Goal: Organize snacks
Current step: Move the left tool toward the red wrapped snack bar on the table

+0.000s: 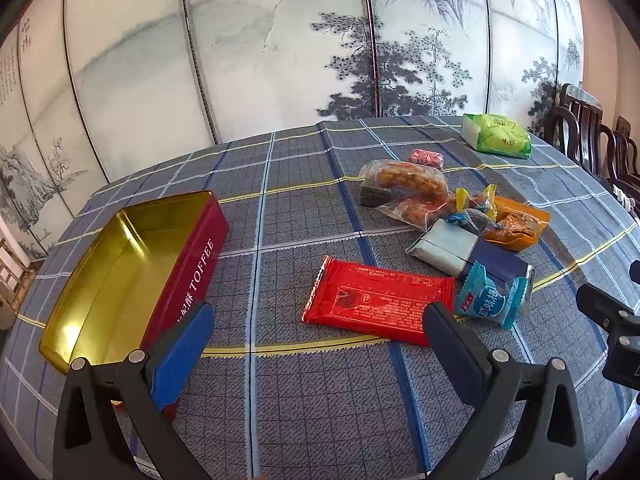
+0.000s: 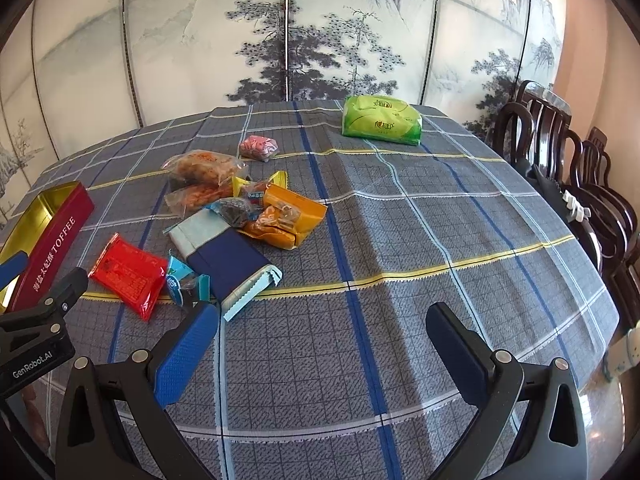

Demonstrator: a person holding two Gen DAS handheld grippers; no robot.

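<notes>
Left gripper (image 1: pixel 316 316) spread wide, empty, above red packet (image 1: pixel 376 304); right gripper (image 2: pixel 322 322) likewise apart over bare tablecloth (image 2: pixel 400 220); toffee tin (image 1: pixel 132 264) open, snack pile (image 2: pixel 240 200) beside.

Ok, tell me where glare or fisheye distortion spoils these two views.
Left wrist view: glare streaks on the gold inside of the red toffee tin; the painted folding screen bows. Right wrist view: sheen on the flat red snack packet; the grey plaid tablecloth lines curve.
</notes>
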